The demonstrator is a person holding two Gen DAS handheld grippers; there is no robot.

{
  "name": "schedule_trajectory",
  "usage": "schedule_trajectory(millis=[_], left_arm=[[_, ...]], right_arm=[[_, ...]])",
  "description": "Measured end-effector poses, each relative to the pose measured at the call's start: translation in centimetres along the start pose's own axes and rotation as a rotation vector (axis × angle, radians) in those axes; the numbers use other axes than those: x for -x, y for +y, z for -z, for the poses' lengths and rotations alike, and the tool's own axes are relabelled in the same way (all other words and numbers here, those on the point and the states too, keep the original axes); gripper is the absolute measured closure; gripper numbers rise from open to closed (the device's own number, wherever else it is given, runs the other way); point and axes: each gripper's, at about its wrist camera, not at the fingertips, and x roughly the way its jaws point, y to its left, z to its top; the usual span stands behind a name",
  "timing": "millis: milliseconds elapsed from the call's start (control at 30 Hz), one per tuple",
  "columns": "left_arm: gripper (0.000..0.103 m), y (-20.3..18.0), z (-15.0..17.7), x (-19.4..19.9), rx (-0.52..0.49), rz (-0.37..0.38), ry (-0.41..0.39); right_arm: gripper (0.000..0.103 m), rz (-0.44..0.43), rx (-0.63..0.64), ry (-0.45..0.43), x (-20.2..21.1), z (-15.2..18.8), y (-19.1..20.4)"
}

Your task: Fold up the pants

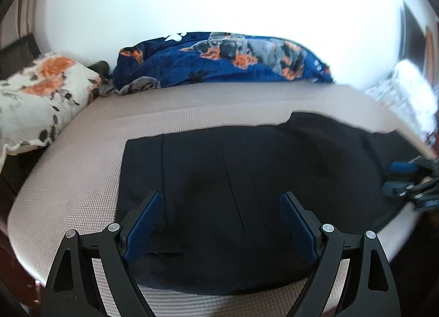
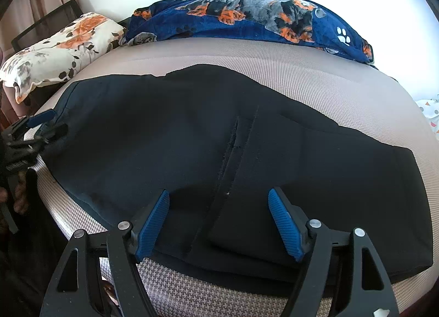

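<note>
Black pants [image 1: 233, 180] lie spread flat on the beige bed, with a seam running down the middle [image 2: 236, 147]. My left gripper [image 1: 221, 199] is open and empty, its blue pads just above the cloth near the front edge. My right gripper [image 2: 219, 196] is open and empty over the pants' near edge. The right gripper also shows at the right edge of the left wrist view [image 1: 406, 180]. The left gripper shows at the left edge of the right wrist view [image 2: 41, 127], beside the pants' left end.
The beige mattress [image 2: 315, 70] carries a floral pillow [image 2: 65, 42] at the back left and a blue dog-print blanket [image 2: 247, 15] along the back wall. A white patterned cloth [image 2: 430, 108] lies at the far right. A dark headboard frame [image 2: 46, 23] stands behind the pillow.
</note>
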Motion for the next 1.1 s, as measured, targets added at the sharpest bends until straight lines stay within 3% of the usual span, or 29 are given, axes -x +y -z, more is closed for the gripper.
schedule_trajectory(millis=[33,100,133,167,233,300,400,500,633,767,833,933,1000,1100], left_arm=[[0.017,0.8,-0.3,0.1,0.015,0.037,0.016],[0.029,3.8,-1.1,-0.1,0.086,0.128,0.057],[0.043,5.1,-1.5,-0.3,0.128,0.158,0.076],[0.051,7.2,-1.8,-0.9,0.199,0.199,0.113],[0.051,10.4,-2.1,-2.5,0.324,0.298,0.19],[0.051,12.1,-2.1,-3.4,0.371,0.357,0.228],[0.051,12.6,-2.8,-4.6,0.333,0.419,0.285],[0.055,12.2,-4.0,-4.6,0.234,0.341,0.291],[0.055,14.0,-5.5,-3.8,0.267,0.327,0.249],[0.055,14.1,-4.2,-5.6,0.233,0.316,0.373],[0.055,13.6,-3.3,-6.1,0.226,0.381,0.415],[0.055,13.4,-3.0,-6.2,0.219,0.44,0.413],[0.054,13.9,-2.9,-7.2,0.297,0.566,0.455],[0.052,13.5,-3.1,-7.6,0.275,0.614,0.445]], right_arm=[[0.031,-0.003,-0.002,-0.001,0.0,0.0,0.0],[0.031,-0.006,-0.005,-0.003,0.0,0.0,-0.1],[0.031,-0.008,-0.006,-0.004,0.1,-0.1,-0.1],[0.031,-0.009,-0.006,-0.004,0.0,-0.1,-0.1],[0.03,-0.012,-0.008,-0.006,0.1,-0.1,-0.1],[0.03,-0.015,-0.011,-0.008,0.1,-0.1,-0.2],[0.03,-0.022,-0.016,-0.009,0.1,-0.1,-0.3],[0.03,-0.026,-0.019,-0.009,0.1,-0.1,-0.4],[0.03,-0.034,-0.024,-0.012,0.2,0.0,-0.5],[0.029,-0.035,-0.024,-0.013,0.2,0.0,-0.4],[0.029,-0.034,-0.023,-0.013,0.2,0.1,-0.4],[0.028,-0.039,-0.027,-0.012,0.1,0.0,-0.4],[0.027,-0.044,-0.028,-0.011,0.1,-0.1,-0.5],[0.026,-0.044,-0.027,-0.011,0.1,-0.1,-0.5]])
